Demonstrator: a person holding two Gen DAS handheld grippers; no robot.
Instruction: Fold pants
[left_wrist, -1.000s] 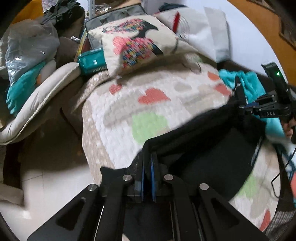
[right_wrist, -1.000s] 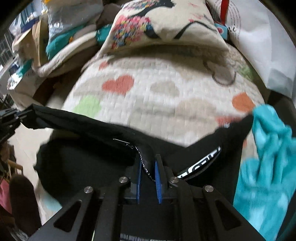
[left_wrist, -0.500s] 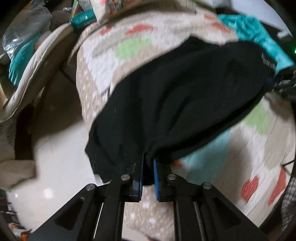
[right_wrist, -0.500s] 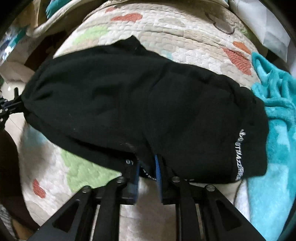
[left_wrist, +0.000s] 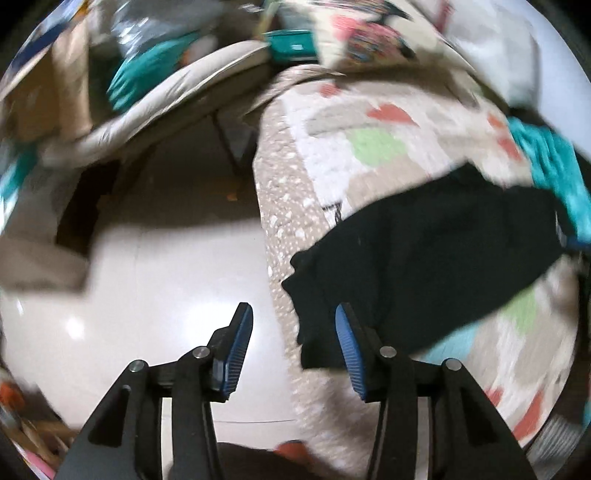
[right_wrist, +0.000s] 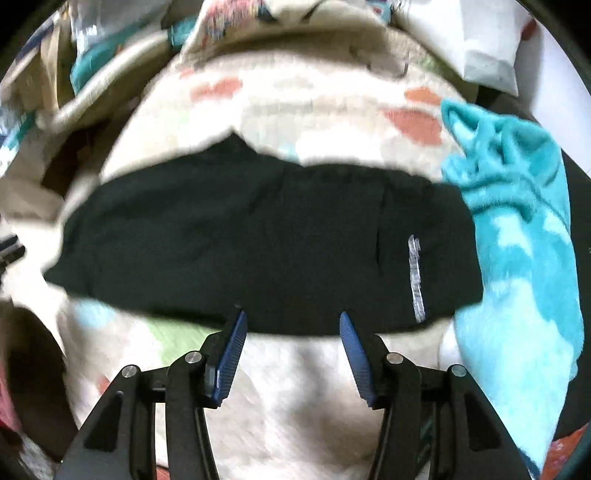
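Observation:
The black pants lie folded flat across the heart-patterned quilt, with a white printed logo near their right end. In the left wrist view the pants reach the quilt's left edge. My left gripper is open and empty, just off the pants' left end, partly over the floor. My right gripper is open and empty at the pants' near edge. Both views are blurred.
A turquoise towel lies against the pants' right end. A printed pillow sits at the head of the bed. White tile floor lies to the left, with cushions and bags piled beyond it.
Both grippers laid the pants down on the quilt, opened and let go. They have pulled back from the cloth.

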